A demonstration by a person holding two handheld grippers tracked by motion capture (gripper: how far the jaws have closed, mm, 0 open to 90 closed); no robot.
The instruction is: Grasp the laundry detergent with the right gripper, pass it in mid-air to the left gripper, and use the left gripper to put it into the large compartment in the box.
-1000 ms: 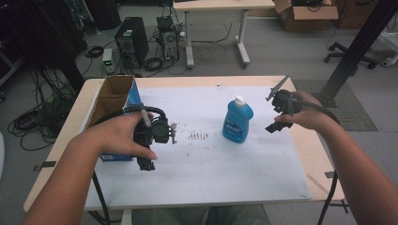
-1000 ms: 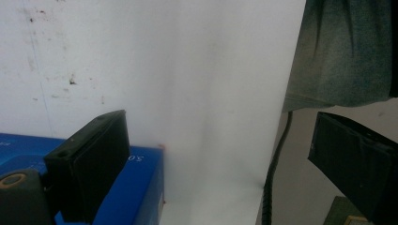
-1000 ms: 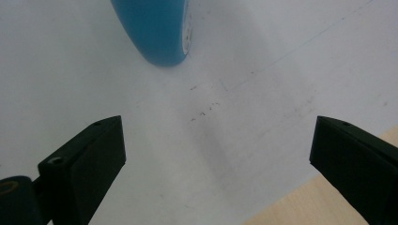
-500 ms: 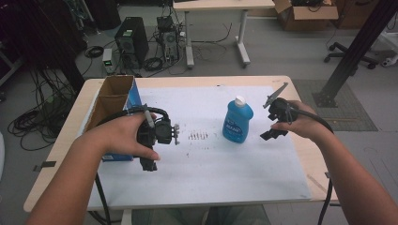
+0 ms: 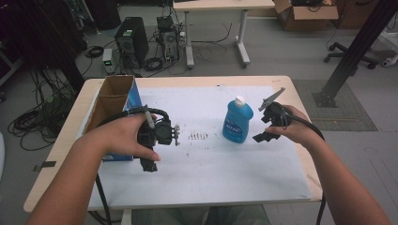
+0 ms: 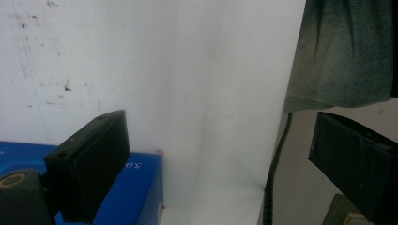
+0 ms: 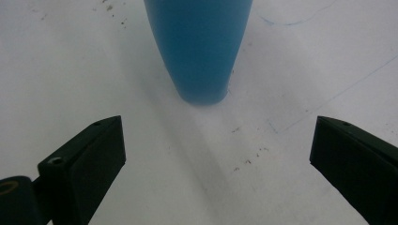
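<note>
White-papered bench (image 5: pixel 211 178): blue bottle (image 5: pixel 237 121) stood upright near the far right corner. I judged the approach step; right gripper (image 5: pixel 265 136) released, jaws spread. Next: straddle the bottle, clench. Left gripper (image 5: pixel 149 164) released, idle.

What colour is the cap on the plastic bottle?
White, on the blue plastic bottle; the cap shows best in the high view.

Both claws, left (image 5: pixel 151 145) and right (image 5: pixel 266 123), are black with trailing black cables.
</note>
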